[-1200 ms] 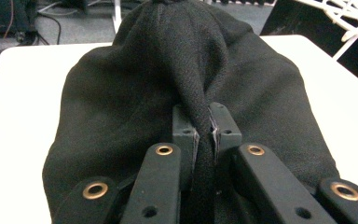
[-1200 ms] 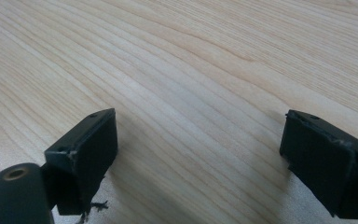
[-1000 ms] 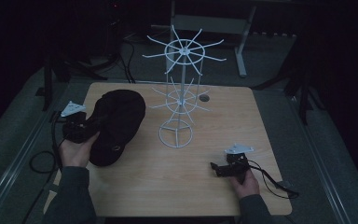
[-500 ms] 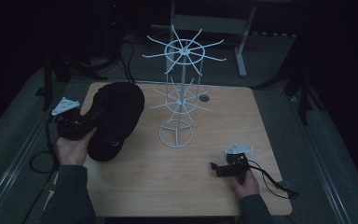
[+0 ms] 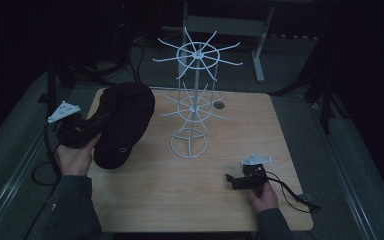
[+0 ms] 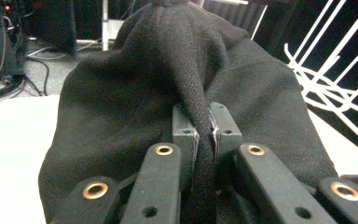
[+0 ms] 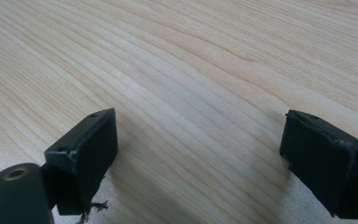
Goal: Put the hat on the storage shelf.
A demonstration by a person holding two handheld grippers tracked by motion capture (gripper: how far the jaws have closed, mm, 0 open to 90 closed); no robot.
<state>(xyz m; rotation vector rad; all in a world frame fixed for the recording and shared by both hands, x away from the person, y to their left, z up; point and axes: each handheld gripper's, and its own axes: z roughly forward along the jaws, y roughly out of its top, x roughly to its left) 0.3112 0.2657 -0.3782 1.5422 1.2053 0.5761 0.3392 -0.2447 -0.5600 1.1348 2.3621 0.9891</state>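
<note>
Dim room, wooden table [image 5: 190,190]: the left gripper [image 6: 204,135] pinches a fold of the black hat [image 5: 122,122] at the table's left side — lift it high, keeping that pinch, to clear the white wire rack [image 5: 192,100] — while the right gripper [image 7: 198,154] rests agape, empty.

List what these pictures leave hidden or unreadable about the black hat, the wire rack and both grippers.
- Black hat: in the left gripper view, its top is cut off by the frame edge.
- Left gripper: in the dim high view, its jaw tips are lost against the dark hat.
- Wire rack: in the left gripper view, cut off at the right edge.
- Right gripper: too small and dark in the high view to judge its opening.
</note>
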